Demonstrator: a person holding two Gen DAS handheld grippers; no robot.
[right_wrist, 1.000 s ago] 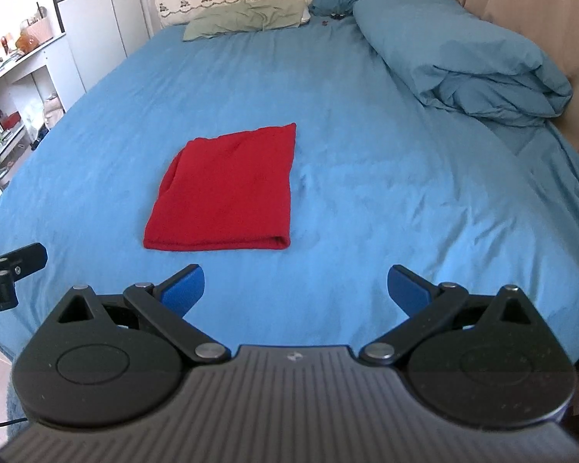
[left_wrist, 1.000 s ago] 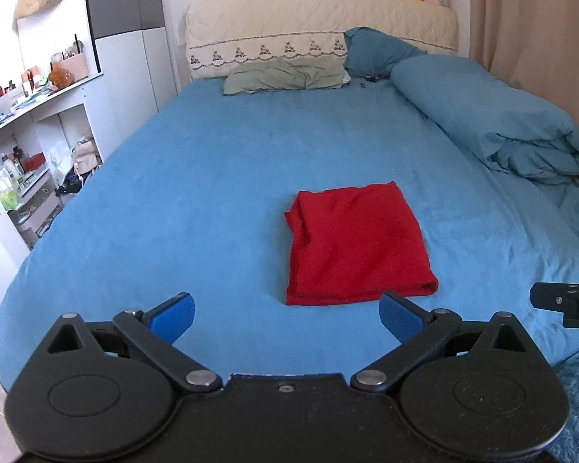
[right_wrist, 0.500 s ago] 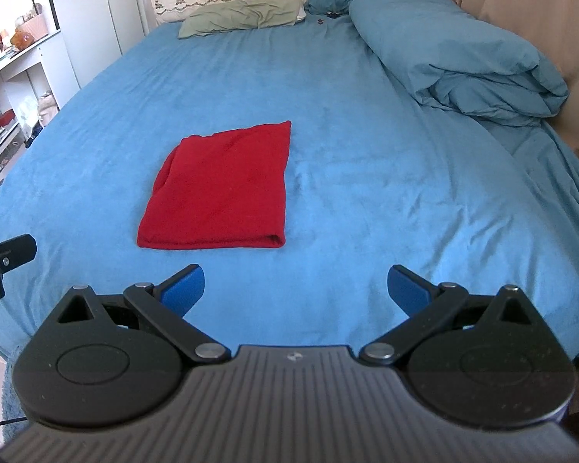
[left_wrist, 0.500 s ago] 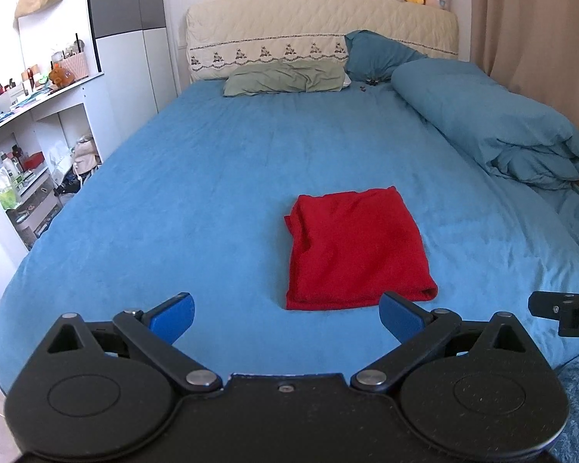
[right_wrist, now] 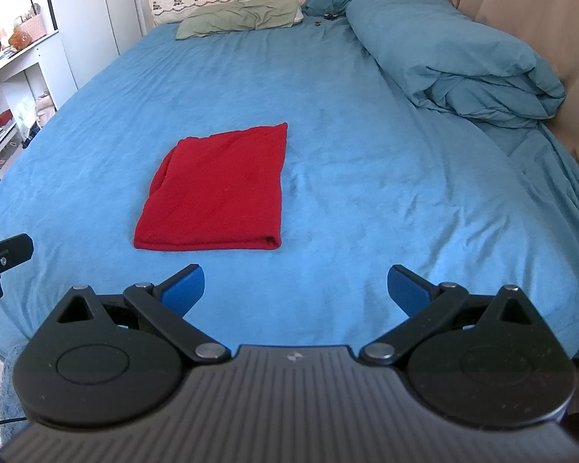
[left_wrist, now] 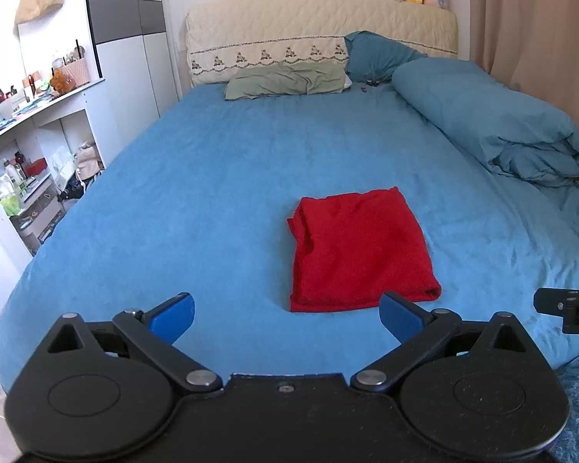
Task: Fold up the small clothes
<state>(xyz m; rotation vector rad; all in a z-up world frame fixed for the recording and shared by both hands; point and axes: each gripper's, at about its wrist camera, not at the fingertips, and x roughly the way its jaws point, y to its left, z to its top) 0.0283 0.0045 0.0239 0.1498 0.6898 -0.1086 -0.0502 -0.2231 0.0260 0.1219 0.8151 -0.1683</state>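
A red garment [left_wrist: 361, 249] lies folded into a neat rectangle on the blue bed sheet [left_wrist: 220, 200], near the foot of the bed. It also shows in the right wrist view [right_wrist: 220, 189], left of centre. My left gripper [left_wrist: 287, 314] is open and empty, held back from the garment's near edge. My right gripper [right_wrist: 295, 287] is open and empty, nearer than the garment and to its right. Neither gripper touches the cloth.
A rolled blue duvet [left_wrist: 490, 123] lies along the bed's right side. A green pillow [left_wrist: 285, 85] and a blue pillow [left_wrist: 374, 54] lie at the headboard. White shelves [left_wrist: 38, 162] with clutter stand left. A curtain [left_wrist: 529, 19] hangs right.
Both grippers have drawn back slightly from the bed; the garment lies still and looks a little farther away. Both stay open.
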